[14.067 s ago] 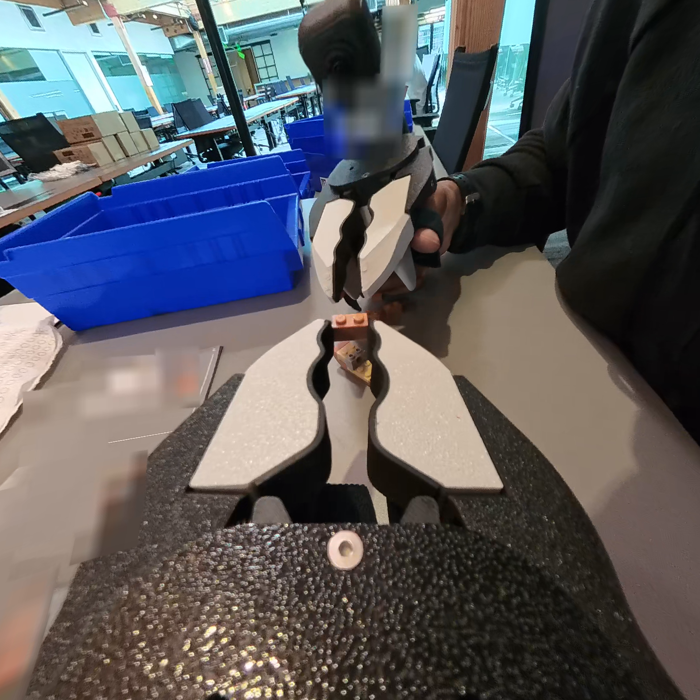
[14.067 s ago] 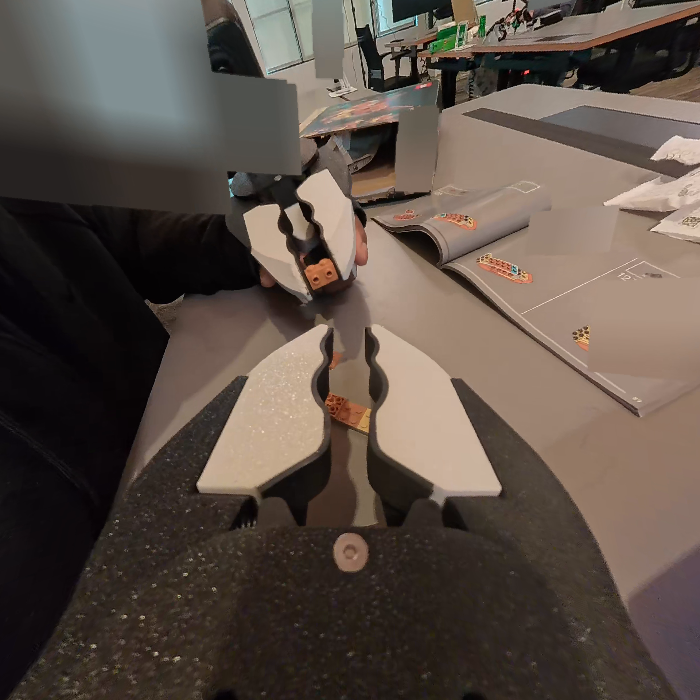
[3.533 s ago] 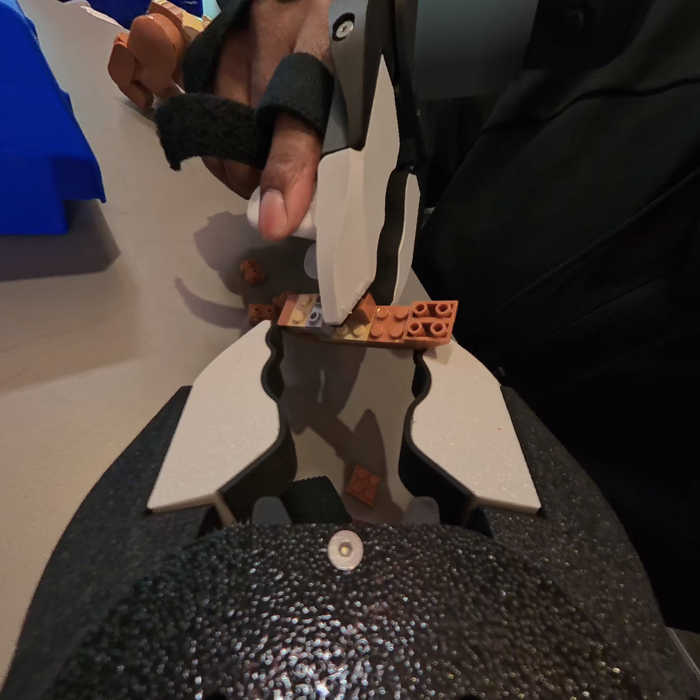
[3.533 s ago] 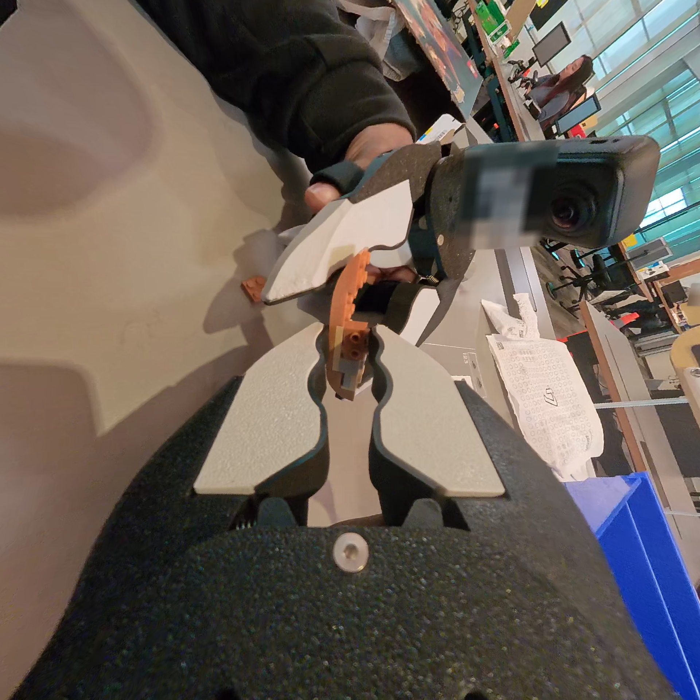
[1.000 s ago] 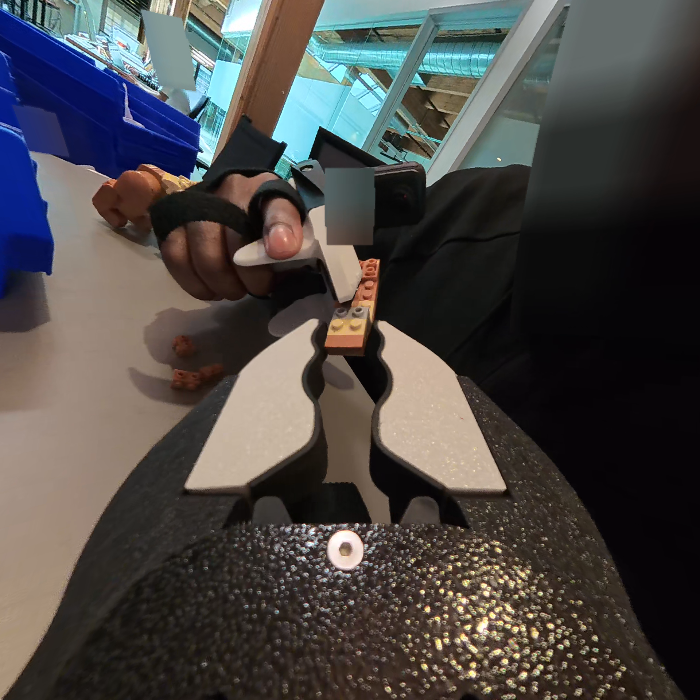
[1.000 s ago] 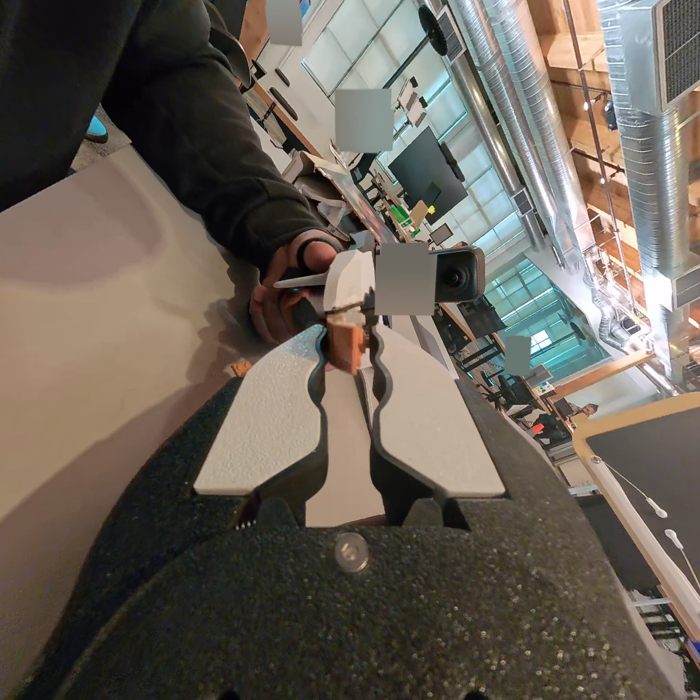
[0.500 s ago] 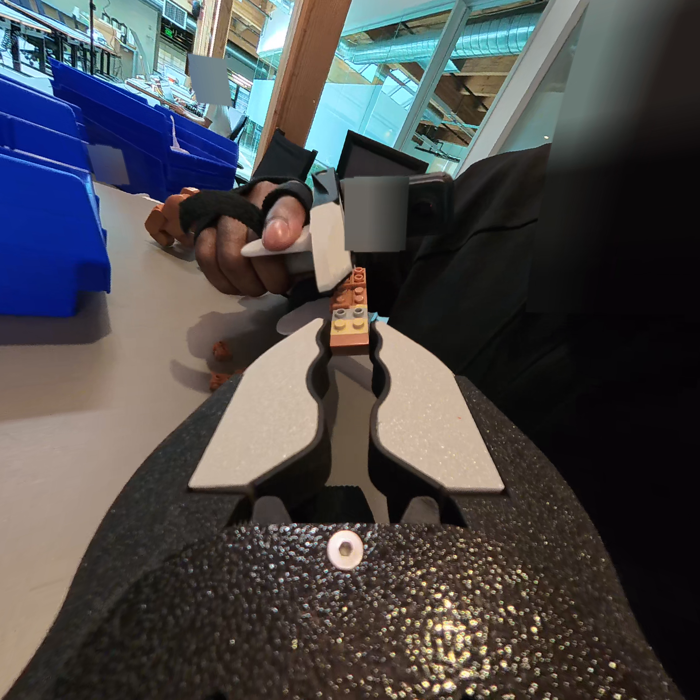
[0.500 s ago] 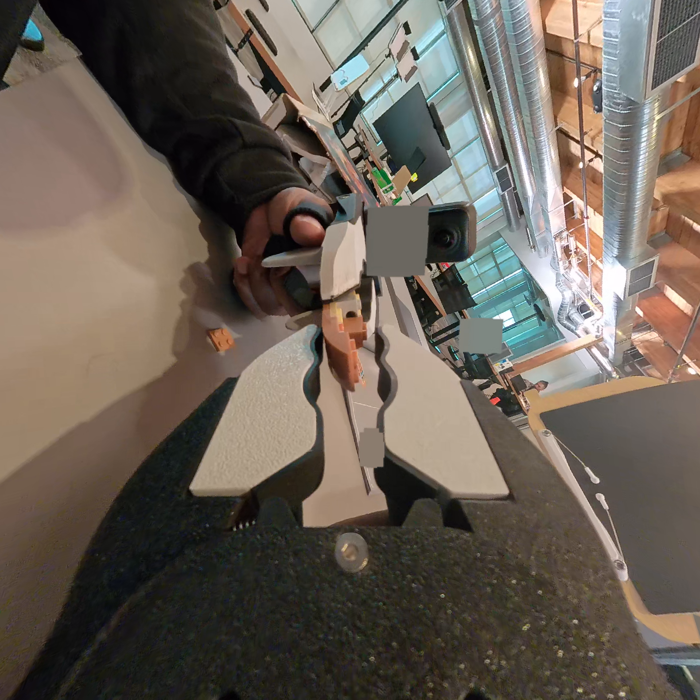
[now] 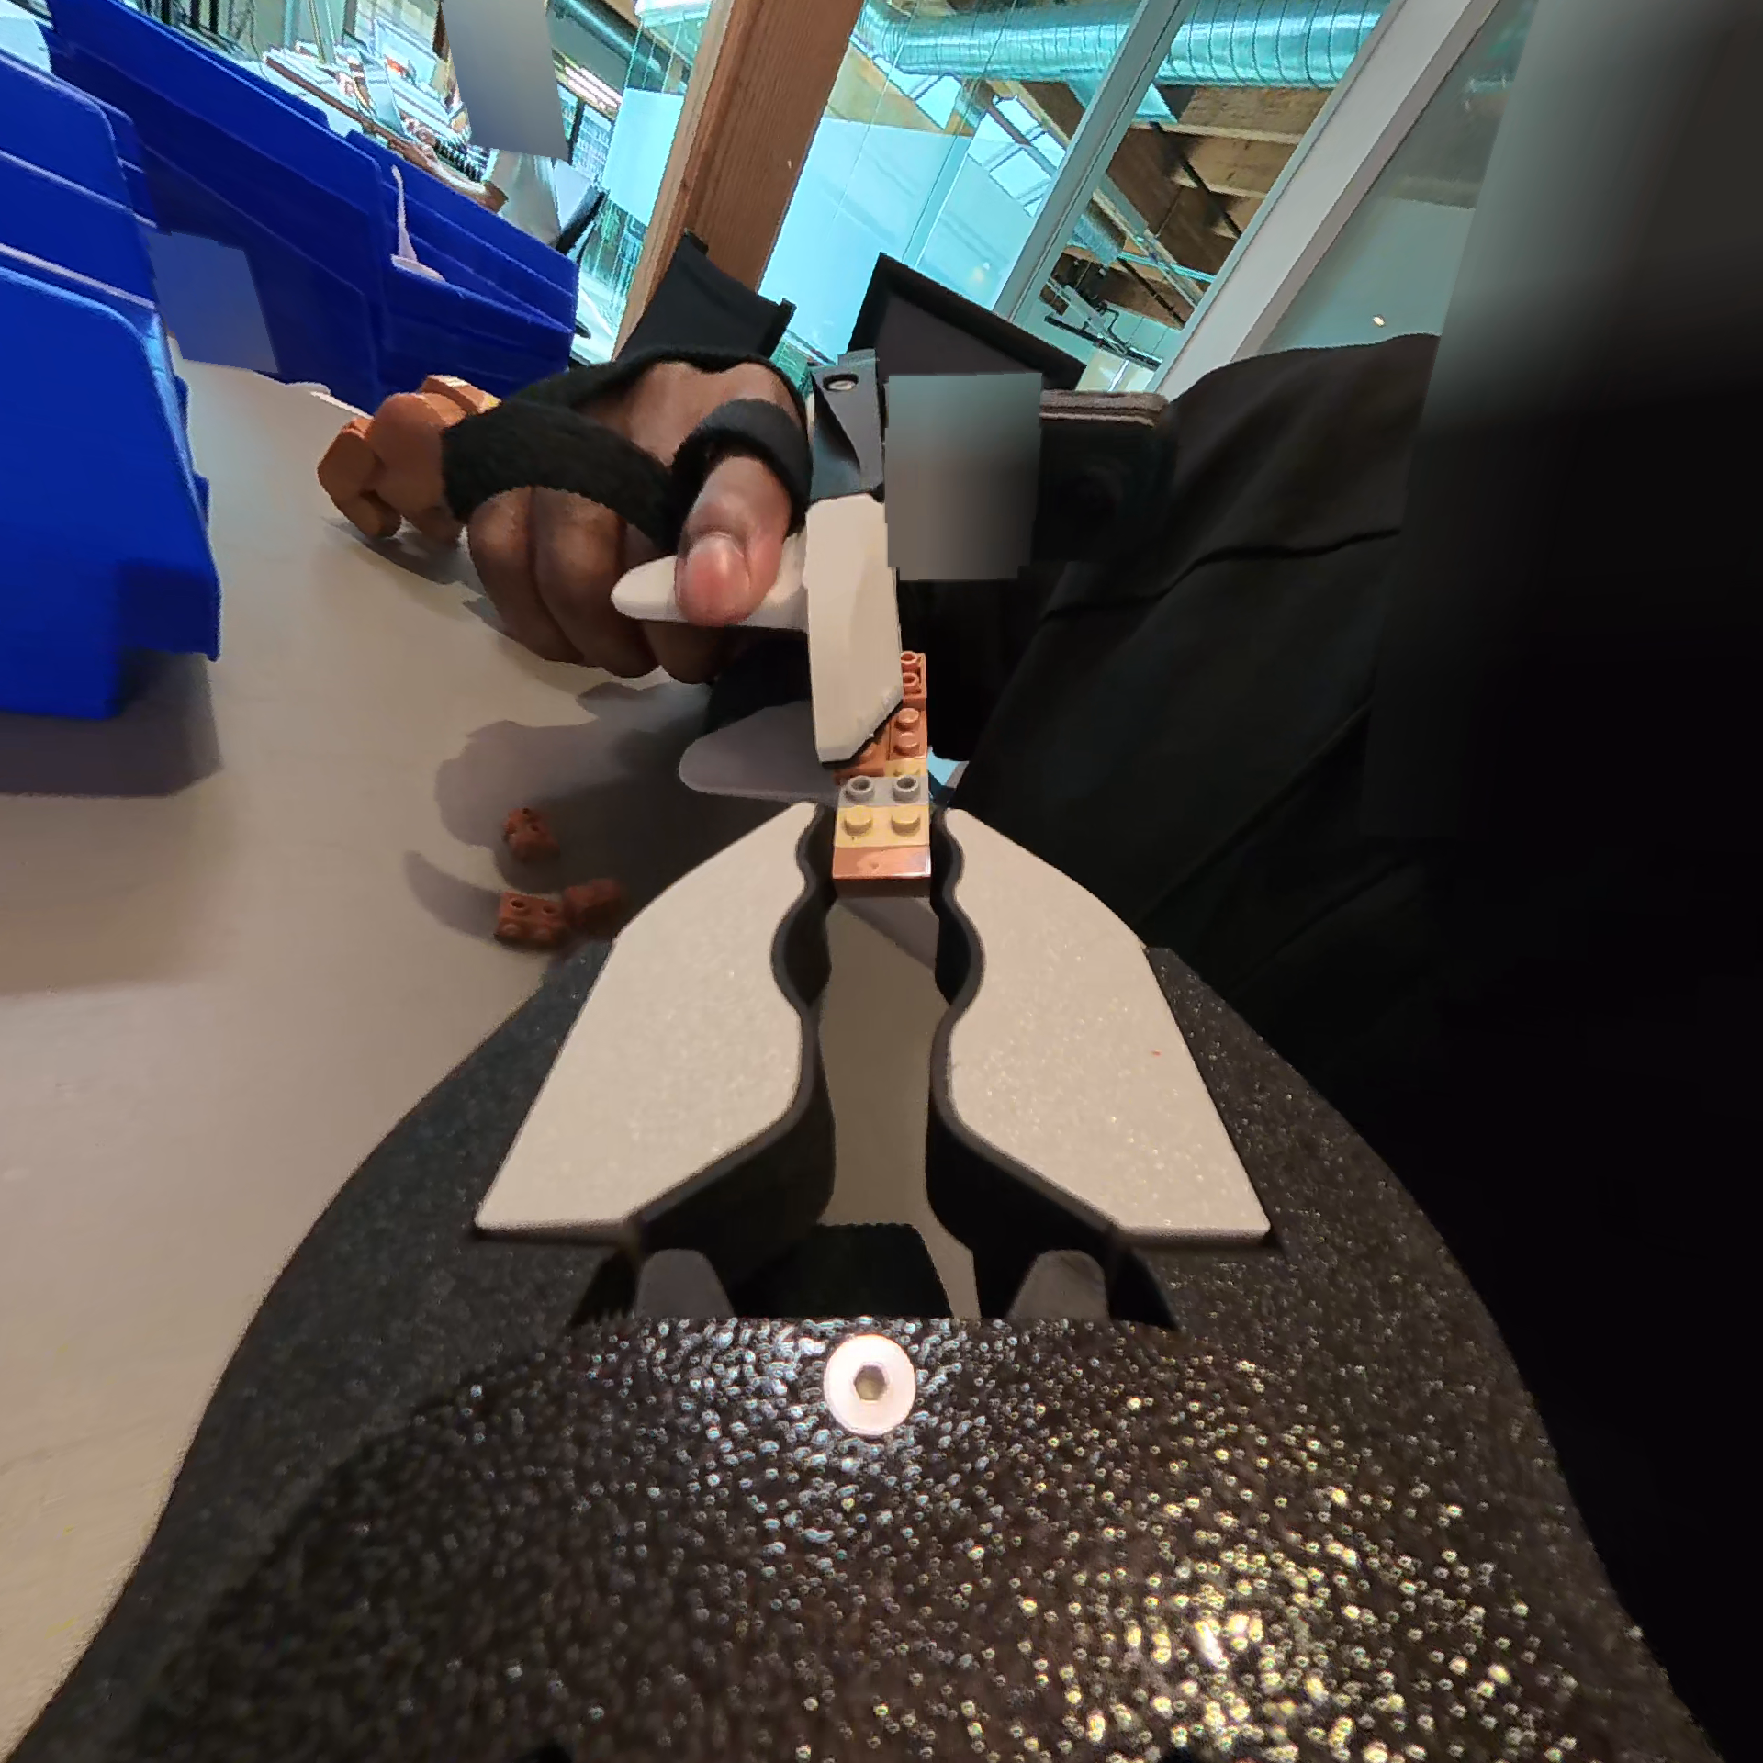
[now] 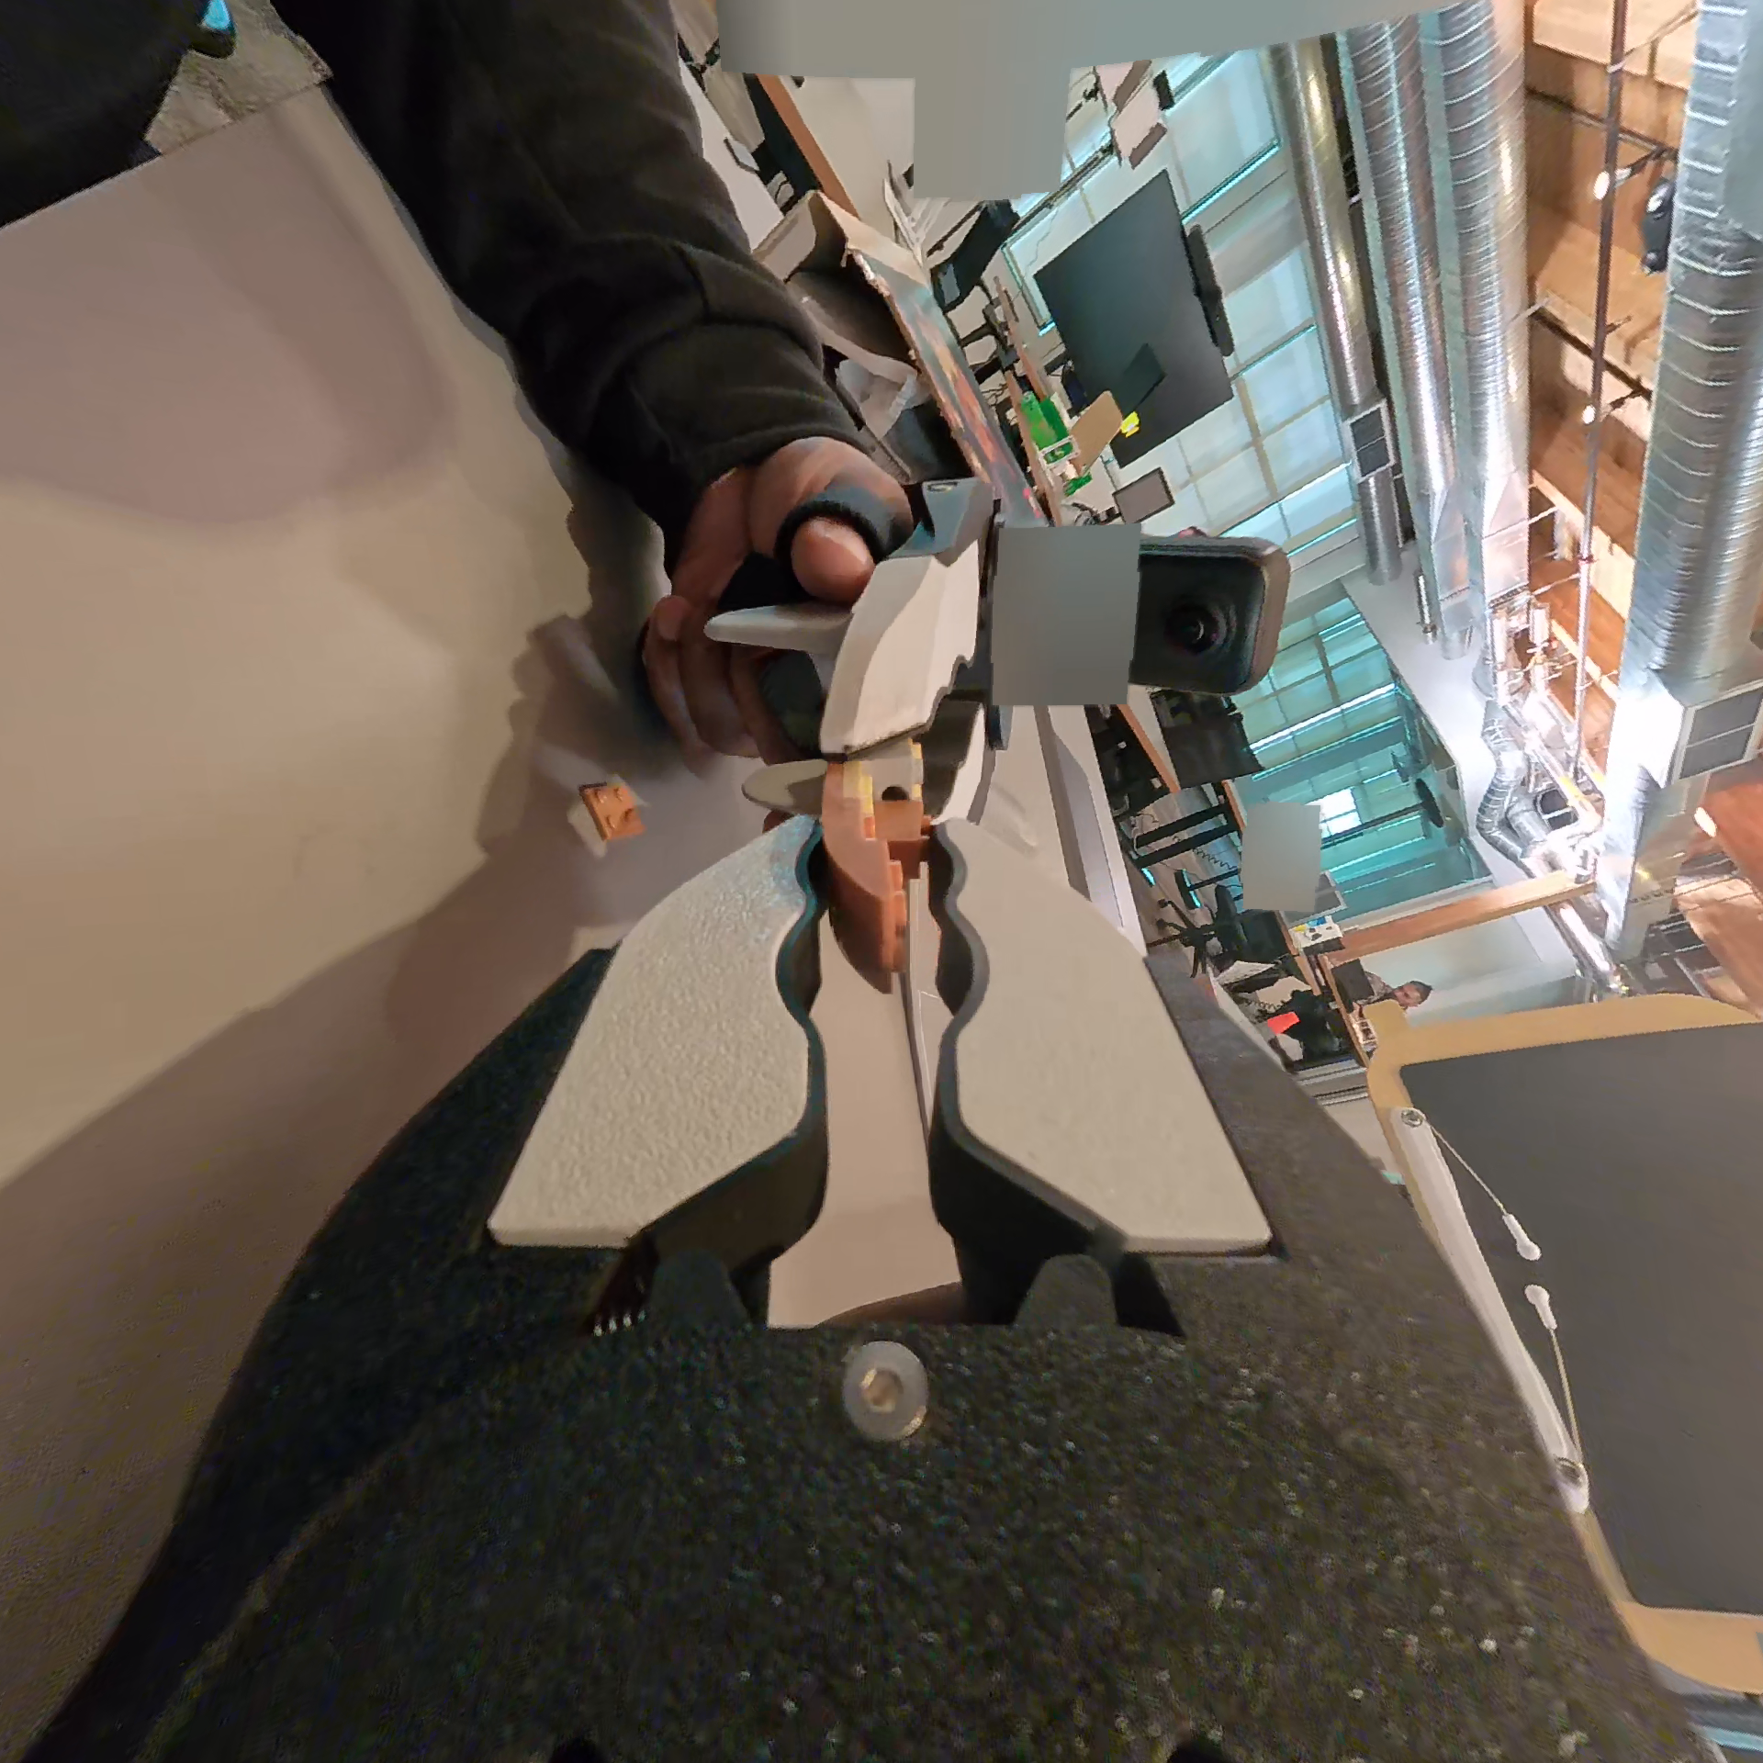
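Here, at the far left of the left wrist view, glossy blue plastic bins [image 9: 86, 534] stand in rows on the smooth grey tabletop [image 9: 238, 1002]; what they contain cannot be seen. Beside them lies a rounded brown brick figure [image 9: 382, 467], and nearer sit three small studded reddish-brown bricks [image 9: 544, 906], loose and apart from the grippers. In the middle, the left hand-held gripper [image 9: 880, 844], with pale grainy finger plates and wavy black pads, is clamped on one end of a flat brick assembly [image 9: 882, 820] with tan, grey and reddish-brown studded plates, held above the tabletop. The right hand-held gripper [image 9: 859, 754], gripped by a hand [image 9: 611, 534] in black straps, closes on the far end of the same assembly. In the right wrist view, the assembly [image 10: 863, 887] sits edge-on between that gripper's [image 10: 878, 859] pads, with a single orange plate [image 10: 611, 809] lying to the left. A black sleeve [image 9: 1240, 620] fills the right side.
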